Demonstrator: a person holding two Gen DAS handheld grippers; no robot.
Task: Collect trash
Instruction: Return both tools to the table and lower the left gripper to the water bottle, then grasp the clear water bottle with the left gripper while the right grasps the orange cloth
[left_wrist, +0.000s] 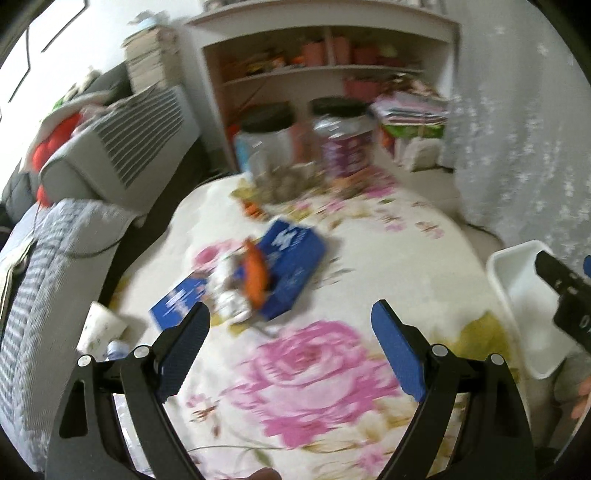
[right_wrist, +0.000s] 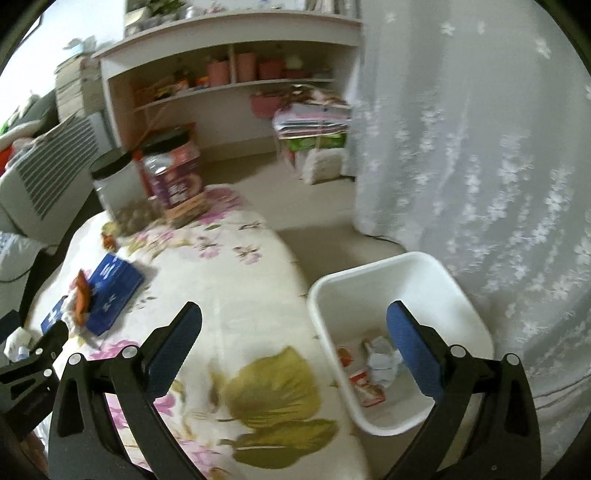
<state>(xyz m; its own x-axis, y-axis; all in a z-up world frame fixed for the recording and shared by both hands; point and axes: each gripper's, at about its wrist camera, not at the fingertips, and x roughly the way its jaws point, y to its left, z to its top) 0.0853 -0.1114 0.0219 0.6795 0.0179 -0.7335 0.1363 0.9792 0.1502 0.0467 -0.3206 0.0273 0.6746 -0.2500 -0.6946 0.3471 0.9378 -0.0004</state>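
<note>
Both grippers are hanging wide and empty over a flowered table (left_wrist: 369, 258) as the clean-up goes on. The left gripper (left_wrist: 291, 325) is pointing down at what is left to collect: an orange wrapper (left_wrist: 253, 273) and crumpled white paper (left_wrist: 229, 291), both lying against a blue box (left_wrist: 291, 266) mid-table, with a flat blue packet (left_wrist: 177, 299) just beside them. Its jaws are standing far apart with nothing between them, seemingly set for that loose pile. The right gripper (right_wrist: 295, 332) is hanging over the table's edge beside a white bin (right_wrist: 406, 291), which is sitting on the floor right against the table, likely so a short swing is enough to drop things in. Scraps (right_wrist: 373, 365) are already lying at its bottom. Two dark-lidded jars (left_wrist: 303, 140) are standing at the far end, clear of the litter.
</note>
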